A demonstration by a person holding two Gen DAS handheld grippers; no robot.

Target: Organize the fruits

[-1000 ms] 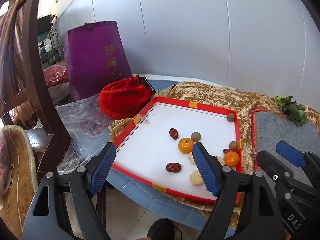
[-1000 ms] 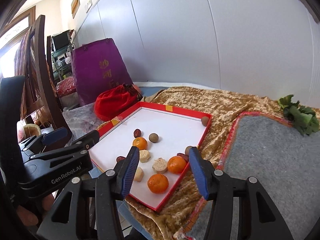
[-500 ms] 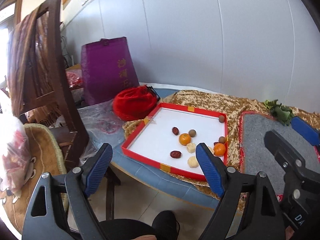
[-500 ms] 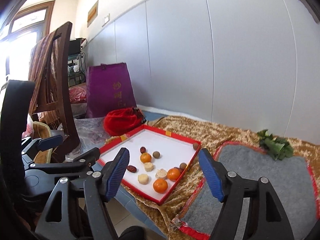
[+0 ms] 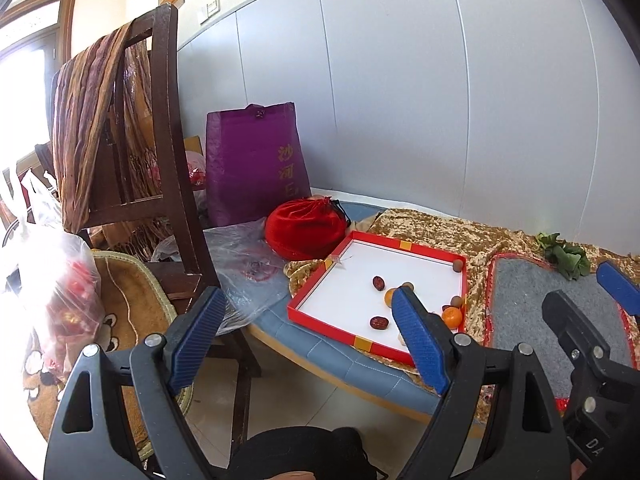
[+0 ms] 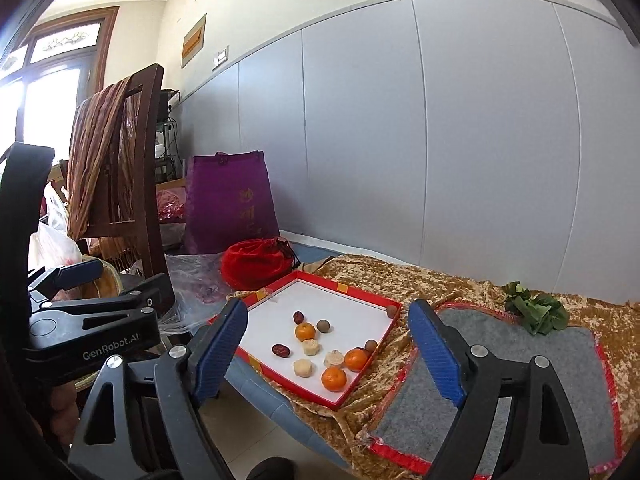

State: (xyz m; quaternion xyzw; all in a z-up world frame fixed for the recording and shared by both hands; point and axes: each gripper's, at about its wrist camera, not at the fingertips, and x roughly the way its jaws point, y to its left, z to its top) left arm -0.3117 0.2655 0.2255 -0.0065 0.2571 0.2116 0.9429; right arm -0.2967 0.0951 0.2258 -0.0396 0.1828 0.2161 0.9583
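Observation:
A red-rimmed tray (image 6: 344,288) with a white floor lies on the gold cloth. In it are three oranges (image 6: 334,379), two dark red dates (image 6: 280,350), several brown round fruits (image 6: 323,325) and three pale pieces (image 6: 303,367). My right gripper (image 6: 328,304) hangs well back from the tray and above it. Its jaws are opening and nothing is between them. The left gripper (image 5: 306,294) is also held back, off the table's near edge, open and empty. Its right finger hides part of the tray (image 5: 404,245); an orange (image 5: 452,317) and a date (image 5: 378,323) still show.
A grey felt mat (image 6: 520,360) with a red border lies right of the tray, green leaves (image 6: 536,312) behind it. A red pouch (image 6: 256,264), a purple bag (image 6: 228,204) and clear plastic sit left of the tray. A wooden chair (image 5: 160,160) stands at the left.
Both grippers have drawn back and upward, so the tray looks smaller and farther away. The right gripper's jaws have spread much wider; the left's widened slightly.

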